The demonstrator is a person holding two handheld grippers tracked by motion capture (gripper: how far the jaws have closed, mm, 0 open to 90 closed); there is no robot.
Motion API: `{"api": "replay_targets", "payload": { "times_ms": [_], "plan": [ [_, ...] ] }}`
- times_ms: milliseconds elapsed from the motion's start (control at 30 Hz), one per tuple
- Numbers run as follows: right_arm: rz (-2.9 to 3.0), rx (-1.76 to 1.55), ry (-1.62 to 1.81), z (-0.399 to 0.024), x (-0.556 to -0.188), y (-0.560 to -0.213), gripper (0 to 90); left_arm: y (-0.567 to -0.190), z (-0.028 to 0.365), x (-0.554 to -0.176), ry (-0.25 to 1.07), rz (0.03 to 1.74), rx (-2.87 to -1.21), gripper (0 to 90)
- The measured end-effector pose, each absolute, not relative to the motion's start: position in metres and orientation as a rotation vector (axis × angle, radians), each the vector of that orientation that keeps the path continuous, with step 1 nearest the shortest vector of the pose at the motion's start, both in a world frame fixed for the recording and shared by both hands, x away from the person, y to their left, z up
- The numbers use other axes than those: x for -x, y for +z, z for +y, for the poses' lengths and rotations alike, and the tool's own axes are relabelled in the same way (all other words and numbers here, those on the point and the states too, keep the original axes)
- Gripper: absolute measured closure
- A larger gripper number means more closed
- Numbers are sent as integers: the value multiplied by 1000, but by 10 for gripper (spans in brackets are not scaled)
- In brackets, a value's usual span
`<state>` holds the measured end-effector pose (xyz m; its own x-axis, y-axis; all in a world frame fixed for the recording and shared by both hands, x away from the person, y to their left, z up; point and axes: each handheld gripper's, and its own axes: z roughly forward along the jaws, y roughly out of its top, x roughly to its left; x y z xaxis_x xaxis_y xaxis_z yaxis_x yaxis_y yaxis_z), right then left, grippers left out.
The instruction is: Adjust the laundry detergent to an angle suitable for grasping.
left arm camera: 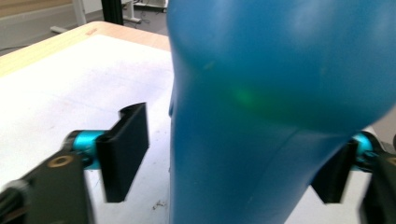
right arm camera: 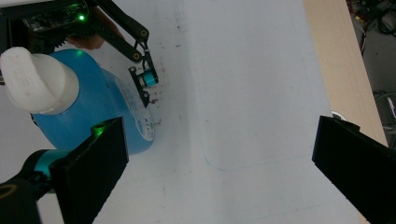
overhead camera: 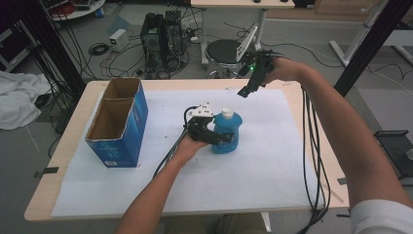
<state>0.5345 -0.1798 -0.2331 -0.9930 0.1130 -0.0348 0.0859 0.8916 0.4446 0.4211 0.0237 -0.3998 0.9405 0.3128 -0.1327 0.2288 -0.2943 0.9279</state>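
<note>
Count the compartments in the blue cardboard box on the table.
2. The blue cardboard box stands at the table's left; one compartment is at its far end, the other compartment nearer the person. Their bottoms are hidden.

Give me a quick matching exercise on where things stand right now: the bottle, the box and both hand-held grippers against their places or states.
Things:
1. blue bottle
2. blue cardboard box
3. left hand-held gripper
4. right hand-held gripper

States:
A. raised above the far side of the table, jaws open, nothing between them
B. standing upright mid-table on the white sheet, white cap on top
C. at the left of the table, open at the top
D. low at the table, jaws on either side of the bottle's body

Pairs: 1-B, 2-C, 3-D, 4-A
</note>
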Motion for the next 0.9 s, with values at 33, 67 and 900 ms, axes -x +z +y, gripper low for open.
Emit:
{"api": "replay_targets", "payload": {
  "times_ms": [33,67,900],
  "plan": [
    [2997,-155,701,-180,-535,-233,26,-400,24,-421,90,386,-1886,274],
    [2997,-154,702,-180,-535,-233,26,-399,24,-421,93,388,-1888,290],
    [2997,-166,691,-179,-532,-232,26,-399,25,-420,109,348,-1875,434]
  ]
}}
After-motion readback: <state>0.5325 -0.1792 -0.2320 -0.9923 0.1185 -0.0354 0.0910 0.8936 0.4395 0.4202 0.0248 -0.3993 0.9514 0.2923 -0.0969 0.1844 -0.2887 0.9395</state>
